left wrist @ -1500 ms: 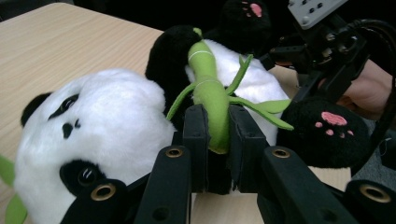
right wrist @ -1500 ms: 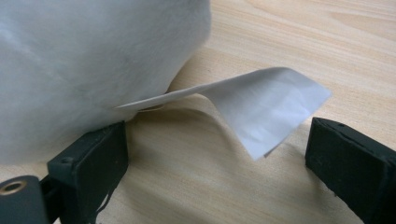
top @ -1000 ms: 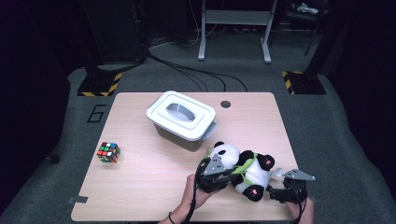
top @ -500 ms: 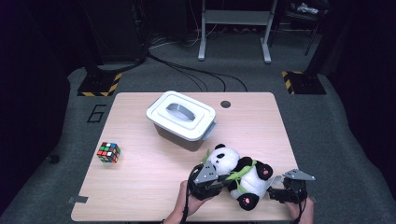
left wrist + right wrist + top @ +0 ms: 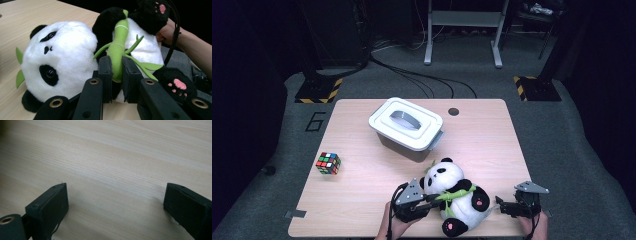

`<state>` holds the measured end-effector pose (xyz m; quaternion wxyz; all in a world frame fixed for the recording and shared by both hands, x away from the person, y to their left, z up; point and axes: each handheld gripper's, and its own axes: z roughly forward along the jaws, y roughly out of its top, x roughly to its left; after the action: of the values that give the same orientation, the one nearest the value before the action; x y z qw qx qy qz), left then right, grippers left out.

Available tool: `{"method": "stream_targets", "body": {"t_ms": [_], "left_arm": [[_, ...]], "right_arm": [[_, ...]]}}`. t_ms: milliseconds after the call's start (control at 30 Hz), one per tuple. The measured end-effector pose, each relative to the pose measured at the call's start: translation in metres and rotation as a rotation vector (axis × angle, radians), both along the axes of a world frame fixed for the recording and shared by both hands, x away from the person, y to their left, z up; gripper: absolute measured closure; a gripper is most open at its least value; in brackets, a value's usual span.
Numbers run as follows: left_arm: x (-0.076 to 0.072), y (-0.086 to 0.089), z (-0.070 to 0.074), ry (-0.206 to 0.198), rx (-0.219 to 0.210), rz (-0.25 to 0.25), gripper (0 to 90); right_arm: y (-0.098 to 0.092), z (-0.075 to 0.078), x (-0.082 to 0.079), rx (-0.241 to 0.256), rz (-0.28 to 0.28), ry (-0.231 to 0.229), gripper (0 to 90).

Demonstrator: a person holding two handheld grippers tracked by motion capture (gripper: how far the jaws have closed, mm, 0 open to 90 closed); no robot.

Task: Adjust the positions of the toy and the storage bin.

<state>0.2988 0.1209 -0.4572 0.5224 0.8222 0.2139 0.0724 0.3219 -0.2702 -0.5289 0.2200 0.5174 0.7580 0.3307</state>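
On the pale wooden table [image 5: 362, 200] a white lidded plastic tub with a grey handle recess [image 5: 406, 128] stands at the far middle, just beyond the toy, and a multicoloured puzzle cube [image 5: 328, 163] sits well off to the left near the table's left edge; neither touches my claws, and the boards between the tub and the cube lie bare. The black-and-white plush panda [image 5: 455, 199] lies on its back at the near edge, head toward the tub and pink-padded feet toward me and to the right, close to the tub's near corner but apart from it. My left gripper [image 5: 117, 75] reaches in from the panda's left side and has its jaws nearly closed on the green felt bamboo stalk [image 5: 117, 53] that lies across the panda's white belly, the flat black pads pressing the stalk from both sides. My right gripper [image 5: 115, 202] hovers low over bare wood just to the right of the panda, its jaws spread wide and holding nothing, with only grain between them. The panda's fur is long and fluffy, its eyes glossy beads, the bamboo leaves thin, flat and soft; the tub is smooth and hard with rounded corners.
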Motion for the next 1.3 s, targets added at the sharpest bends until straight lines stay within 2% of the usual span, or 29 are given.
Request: {"method": "stream_targets", "body": {"t_ms": [133, 267, 300, 367, 500, 733, 833, 967, 1067, 1133, 1200, 1300], "left_arm": [[0.0, 0.003, 0.0, -0.003, 0.001, 0.009, 79.7], [0.001, -0.004, 0.0, -0.018, 0.009, 0.011, 77.5], [0.002, -0.007, 0.001, -0.02, 0.015, 0.007, 75.3], [0.005, -0.011, 0.003, -0.016, 0.012, 0.003, 63.5], [0.017, -0.024, 0.007, -0.003, 0.01, -0.015, 47.4], [0.034, -0.048, 0.014, 0.026, 0.034, -0.059, 36.2], [0.041, -0.058, 0.017, 0.031, 0.059, -0.079, 35.9], [0.047, -0.069, 0.013, 0.052, 0.095, -0.103, 37.8], [0.048, -0.071, 0.009, 0.061, 0.094, -0.087, 42.5], [0.048, -0.071, 0.006, 0.06, 0.097, -0.089, 50.8], [0.047, -0.07, 0.003, 0.079, 0.082, -0.107, 63.1], [0.046, -0.066, 0.0, 0.08, 0.061, -0.114, 69.6]], "right_arm": [[0.0, 0.0, 0.0, -0.002, -0.001, 0.0, 5.3], [0.0, 0.0, 0.0, -0.001, -0.001, 0.0, 5.3], [0.0, 0.0, 0.0, -0.001, -0.001, 0.0, 5.3], [0.0, 0.0, 0.0, -0.001, -0.001, 0.0, 5.3], [0.0, 0.0, 0.0, 0.001, -0.001, 0.0, 5.3], [0.0, 0.0, 0.0, 0.005, -0.002, -0.001, 5.3], [0.0, 0.0, 0.0, 0.009, -0.005, 0.002, 5.3], [0.0, 0.0, -0.001, 0.015, -0.009, 0.005, 5.3], [0.0, 0.0, 0.0, 0.013, -0.006, 0.004, 5.3], [0.0, 0.0, 0.0, 0.012, -0.006, 0.004, 5.3], [0.0, 0.0, 0.0, 0.01, -0.004, 0.002, 5.3], [0.0, 0.0, 0.0, 0.012, -0.005, 0.004, 5.3]]}}
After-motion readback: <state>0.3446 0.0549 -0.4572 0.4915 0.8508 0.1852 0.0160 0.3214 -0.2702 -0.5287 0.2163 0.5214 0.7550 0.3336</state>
